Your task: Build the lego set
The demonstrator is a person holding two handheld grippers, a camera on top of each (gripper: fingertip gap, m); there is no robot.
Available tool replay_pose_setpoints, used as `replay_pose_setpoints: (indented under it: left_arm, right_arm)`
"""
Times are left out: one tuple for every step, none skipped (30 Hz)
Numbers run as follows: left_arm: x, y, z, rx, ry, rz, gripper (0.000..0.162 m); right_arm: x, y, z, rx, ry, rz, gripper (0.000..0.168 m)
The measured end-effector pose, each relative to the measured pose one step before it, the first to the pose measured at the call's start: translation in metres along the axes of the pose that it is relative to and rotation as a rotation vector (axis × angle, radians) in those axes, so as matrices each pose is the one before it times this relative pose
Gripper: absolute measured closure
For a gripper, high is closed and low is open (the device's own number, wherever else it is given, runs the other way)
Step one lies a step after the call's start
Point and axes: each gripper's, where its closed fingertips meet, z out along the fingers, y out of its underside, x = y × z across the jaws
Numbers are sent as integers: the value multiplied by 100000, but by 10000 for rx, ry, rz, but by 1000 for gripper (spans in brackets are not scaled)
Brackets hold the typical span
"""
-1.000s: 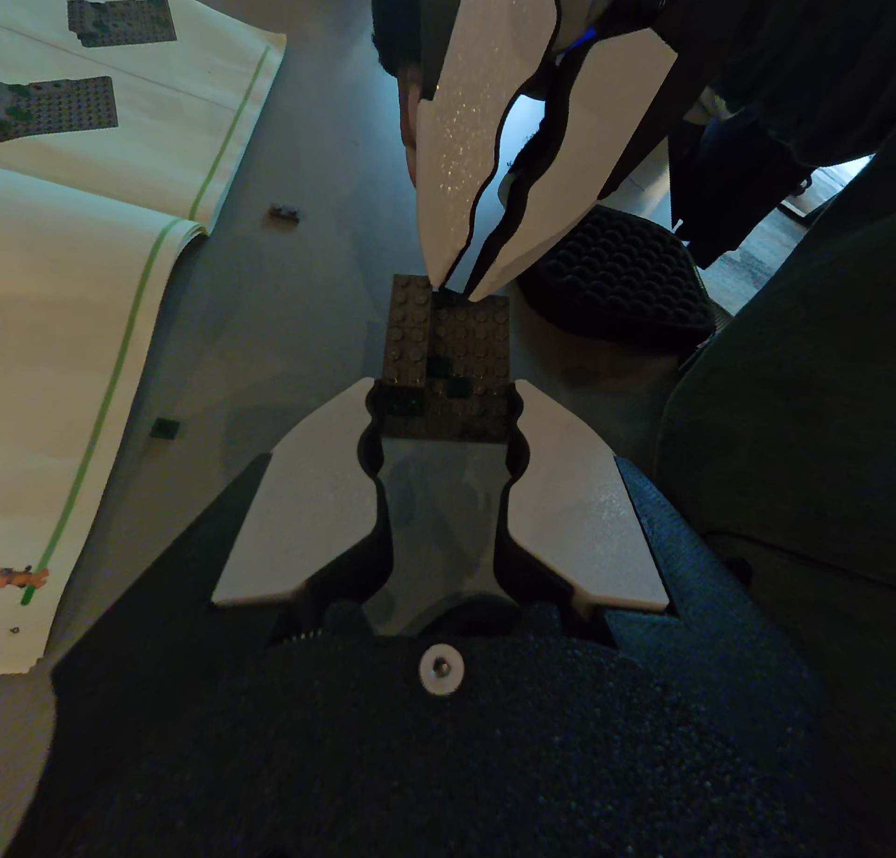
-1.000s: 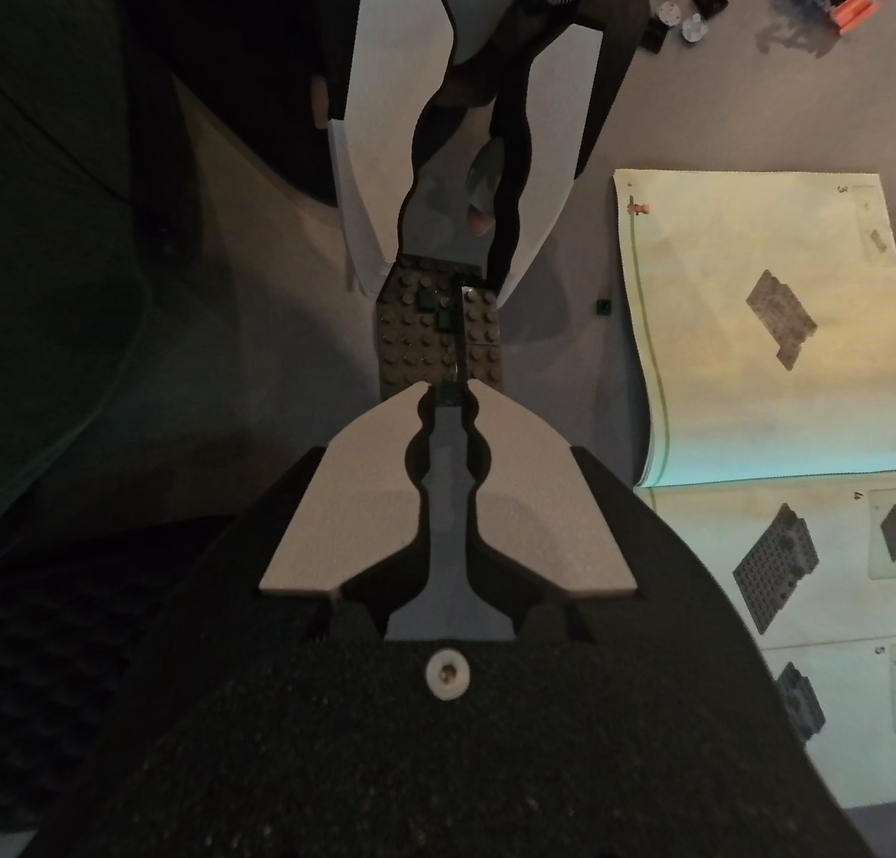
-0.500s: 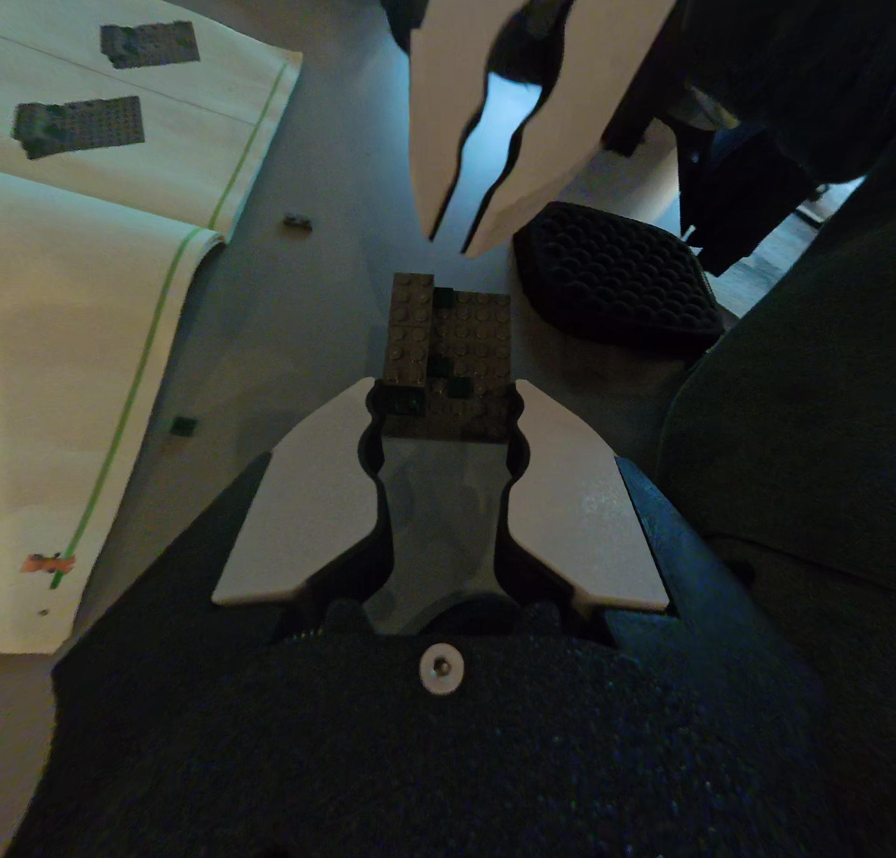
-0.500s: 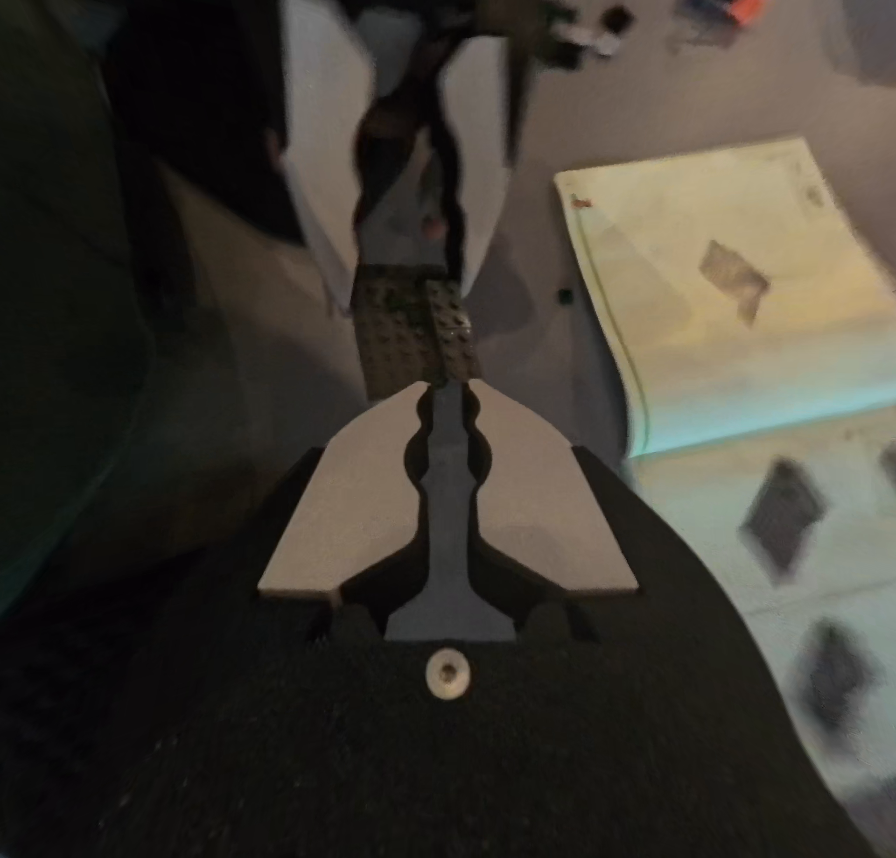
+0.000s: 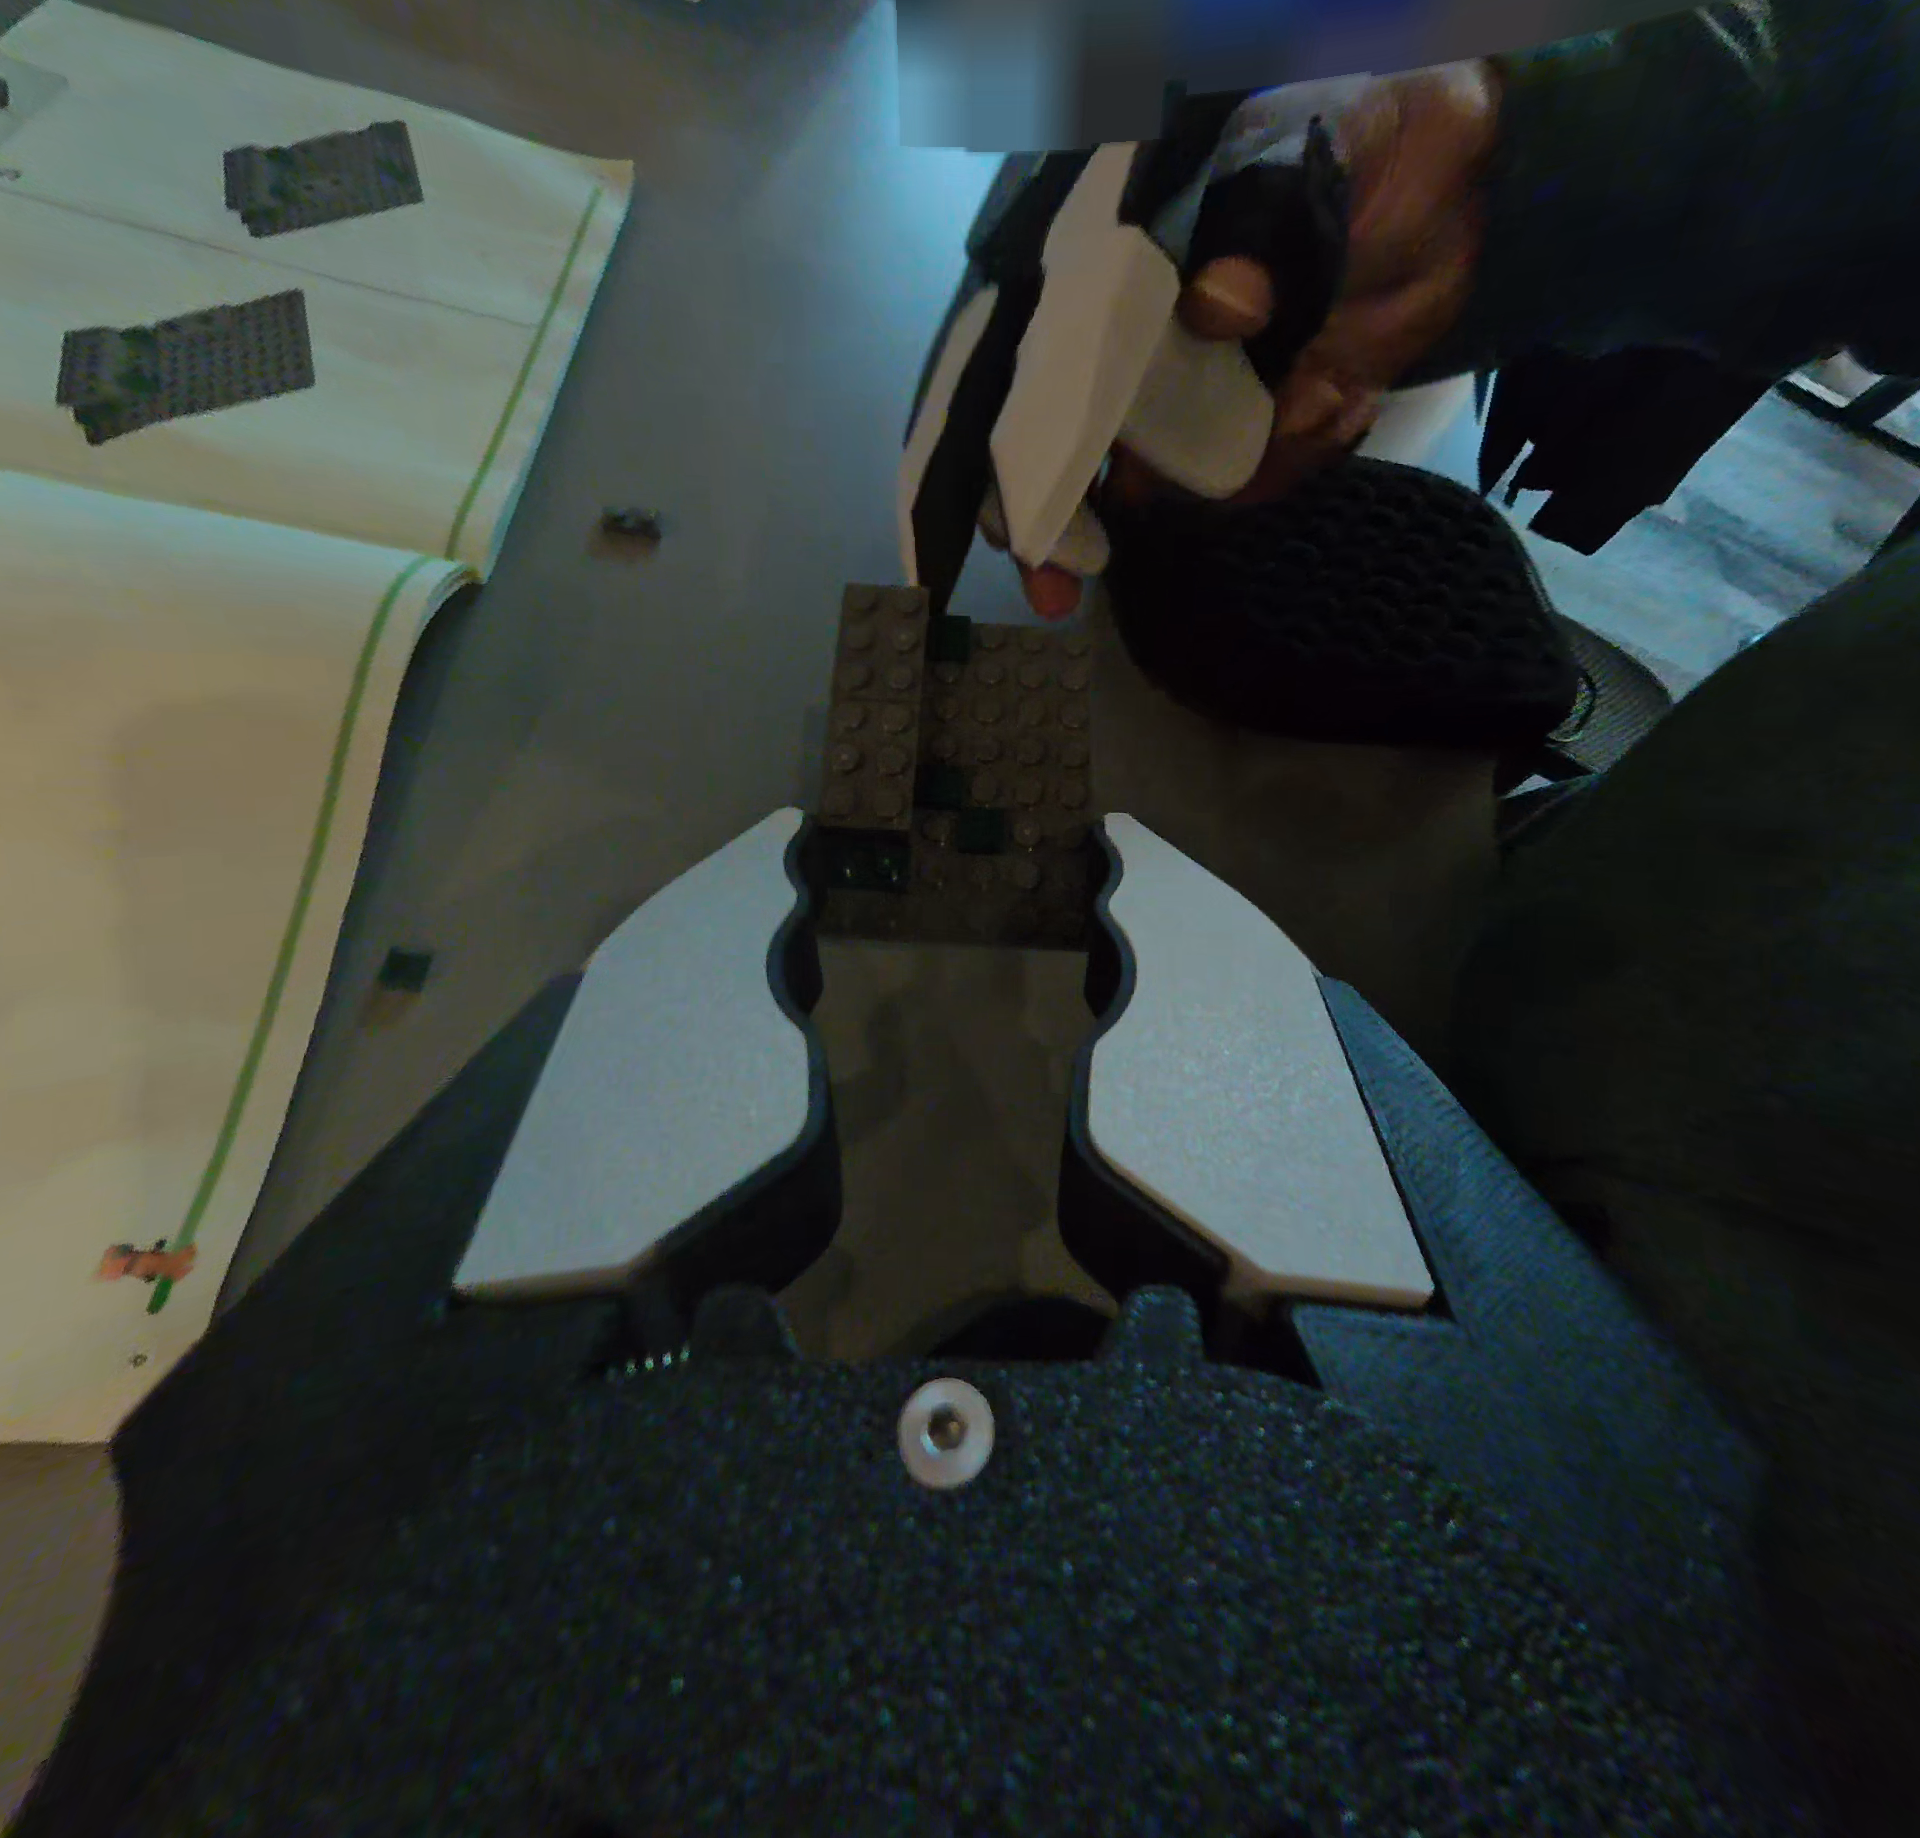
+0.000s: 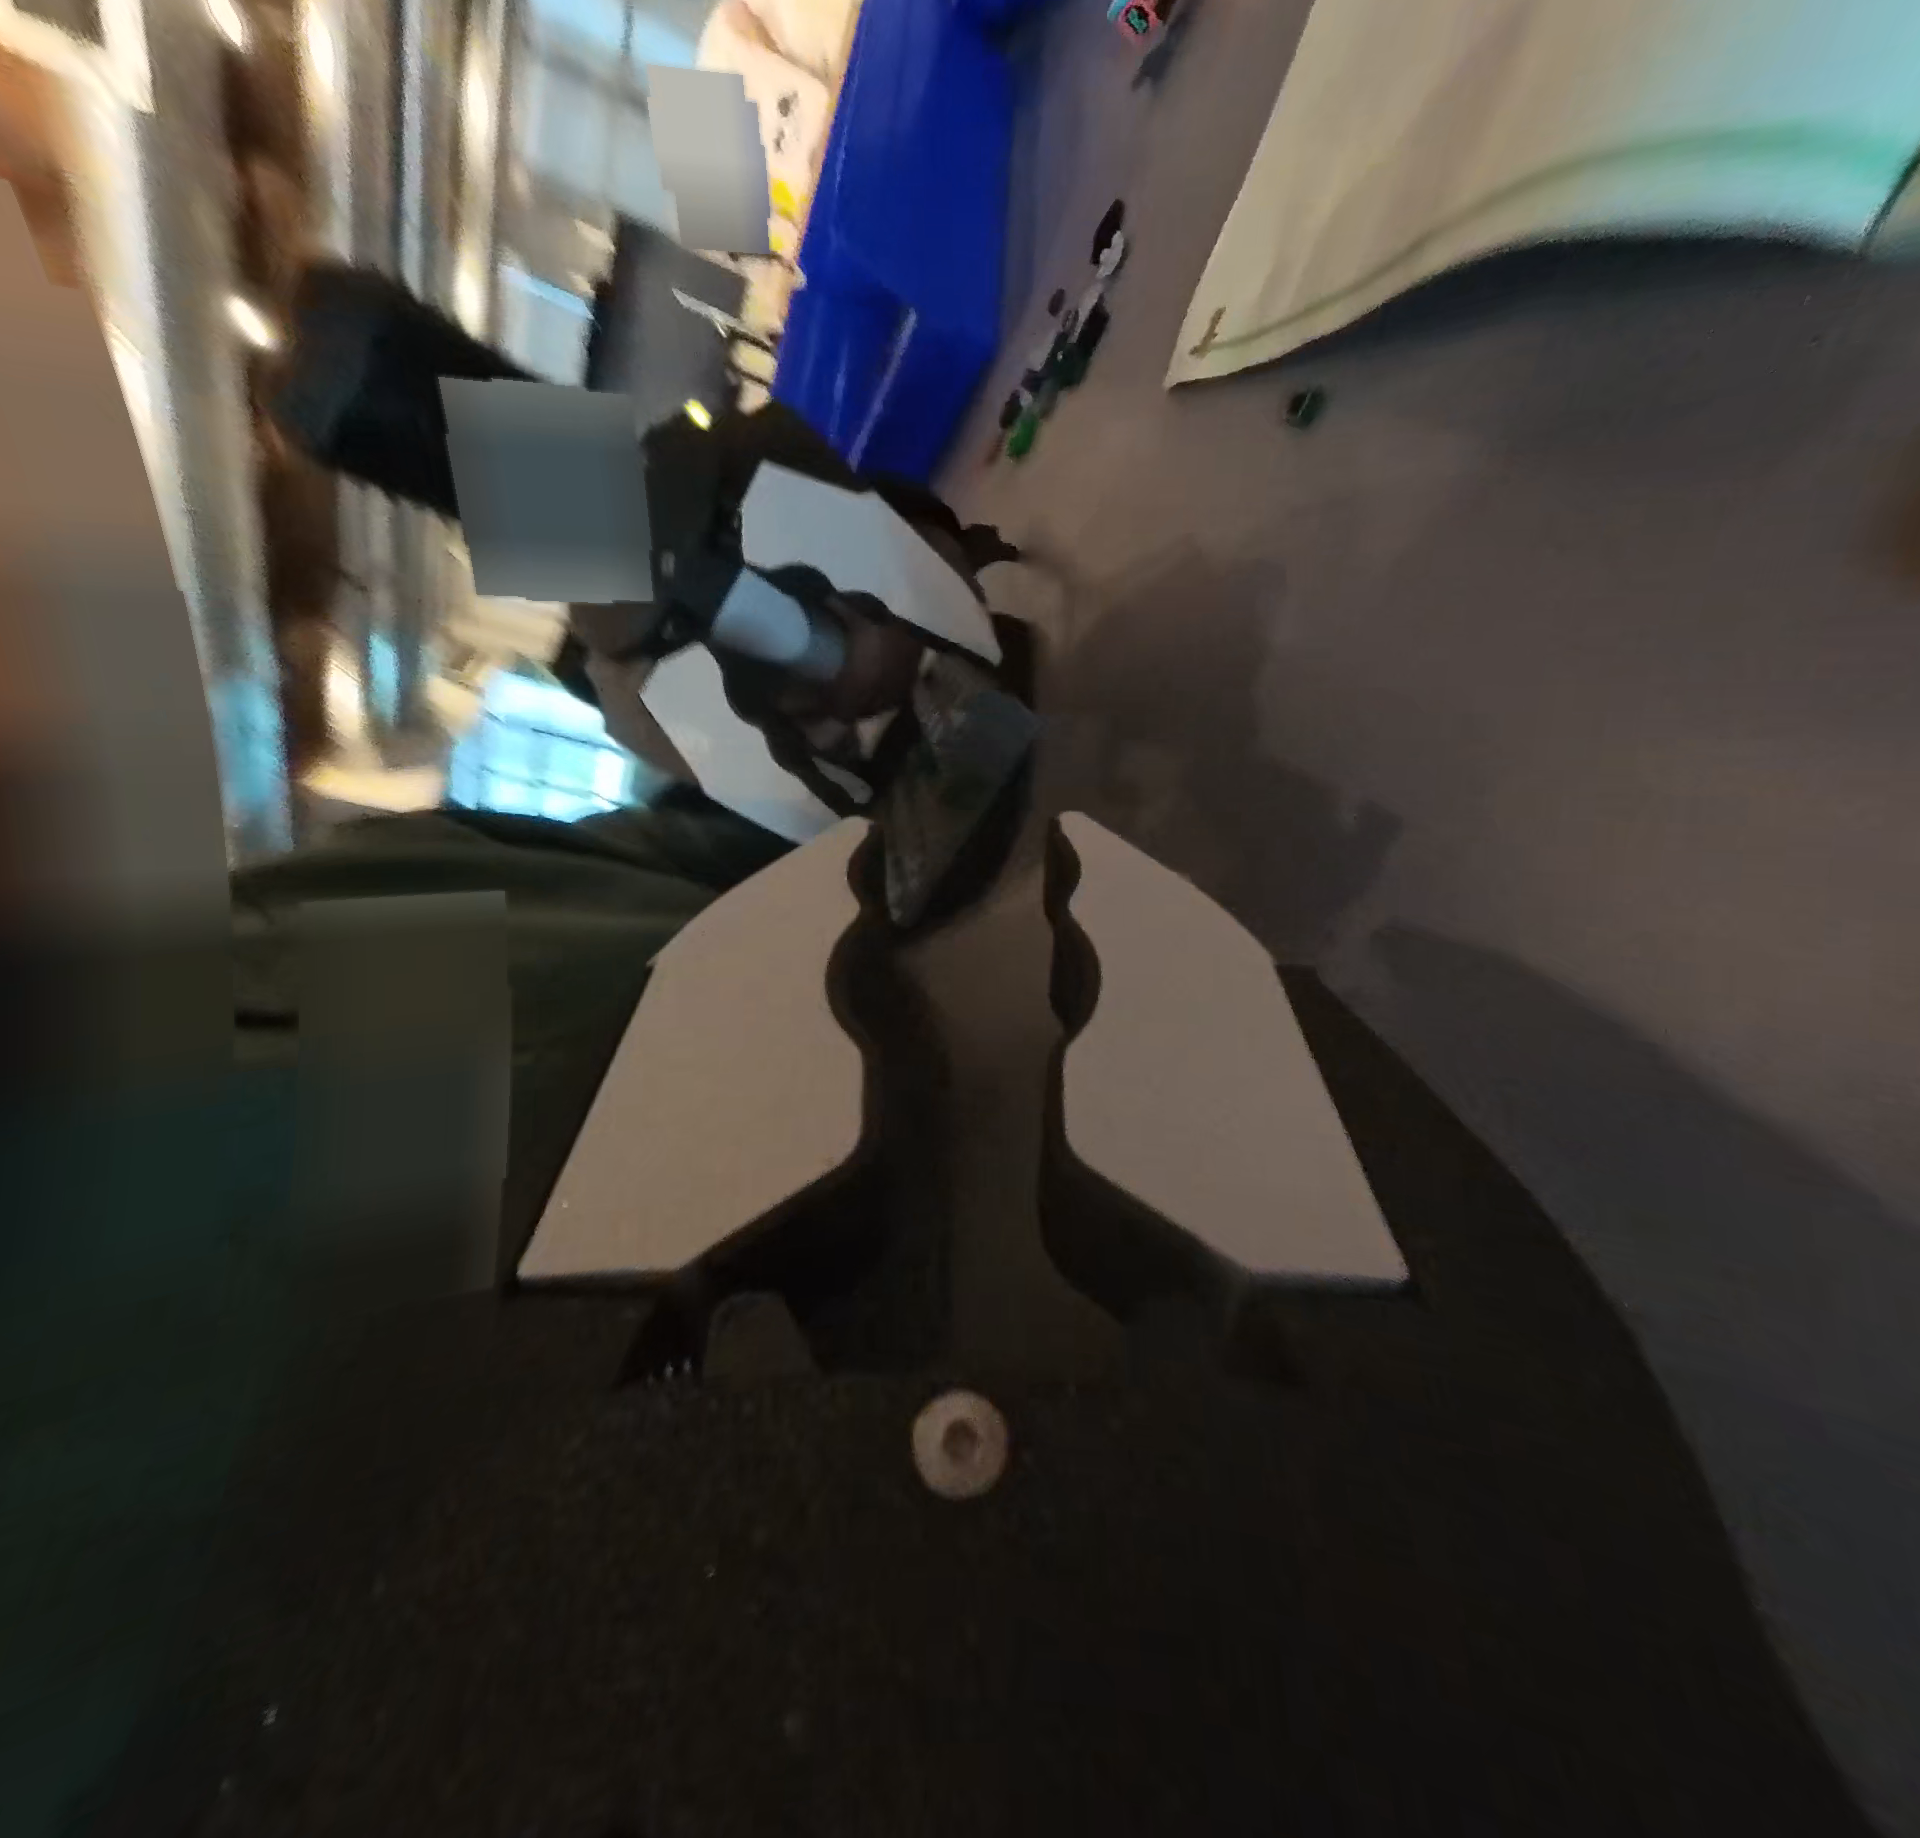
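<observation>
My left gripper (image 5: 951, 853) is shut on the near end of a dark grey studded plate (image 5: 997, 728) and holds it level above the table. Grey bricks (image 5: 878, 708) line the plate's left side, and small dark green pieces sit on it, one at the far edge (image 5: 948, 637). My right gripper (image 5: 977, 562) is turned on its side at the plate's far edge, jaws open and empty. In the right wrist view my right gripper (image 6: 966, 832) is open, and the blurred plate (image 6: 966, 749) shows edge-on with its corner reaching between the fingertips. The left gripper (image 6: 914, 728) holds its other end.
An open instruction booklet (image 5: 208, 645) lies at the left. A loose dark green piece (image 5: 403, 967) and a small grey piece (image 5: 631, 521) lie beside it. A black mesh seat (image 5: 1330, 604) is at the right. A blue bin (image 6: 904, 230) and loose pieces (image 6: 1070, 354) are farther off. Spacing between my two grippers at the tips: around 5 centimeters. About 10 centimeters separates my left fingertips from the loose dark green piece (image 5: 403, 967). The right camera catches it too, in the right wrist view (image 6: 1311, 400).
The right gripper left a small dark green piece on the plate's far edge, lifted, opened wider and rolled onto its side. The left gripper has kept its hold on the plate.
</observation>
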Motion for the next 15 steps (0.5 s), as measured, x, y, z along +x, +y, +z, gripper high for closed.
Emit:
replay_pose_setpoints:
  left_arm:
    - [50,-99,-17,-13,-53,63,113]
    - [6,-80,-28,-29,-61,51,113]
    - [-8,-47,-23,-39,-52,49,113]
    - [-43,-10,-10,-46,-60,42,113]
    - [-33,17,5,-41,-31,40,113]
    - [-17,-1,9,-17,-10,25,113]
    - [-4,-8,2,-3,-5,14,113]
    - [24,-27,-3,10,13,10,113]
    - [18,-1,-11,2,3,10,113]
    - [-8,1,-12,0,-12,19,113]
    - [7,-23,-27,23,-2,5,113]
    - [-24,7,-35,12,-10,-14,113]
    - [-96,75,-15,-26,-51,13,113]
    - [-71,68,-27,-8,-31,14,113]
    - [20,3,-22,29,37,-25,113]
  right_arm:
    - [-146,50,196,33,-47,276,139]
    - [-98,64,190,-6,10,179,139]
    - [-25,36,164,-5,46,147,139]
    - [-48,-41,145,33,-9,151,139]
    - [-114,-106,123,69,-91,173,140]
    - [-36,-89,117,36,-51,156,141]
    - [107,-8,124,-36,57,55,141]
    - [193,12,119,-38,120,-20,142]
    - [70,-68,83,26,16,30,144]
    - [-4,-48,64,10,-48,91,147]
    - [120,10,64,-30,49,25,149]
    - [115,-18,27,3,63,-33,151]
    - [-5,-81,6,53,-40,36,153]
    - [-46,-48,13,37,-79,86,155]
    - [-32,-3,33,4,-61,57,156]
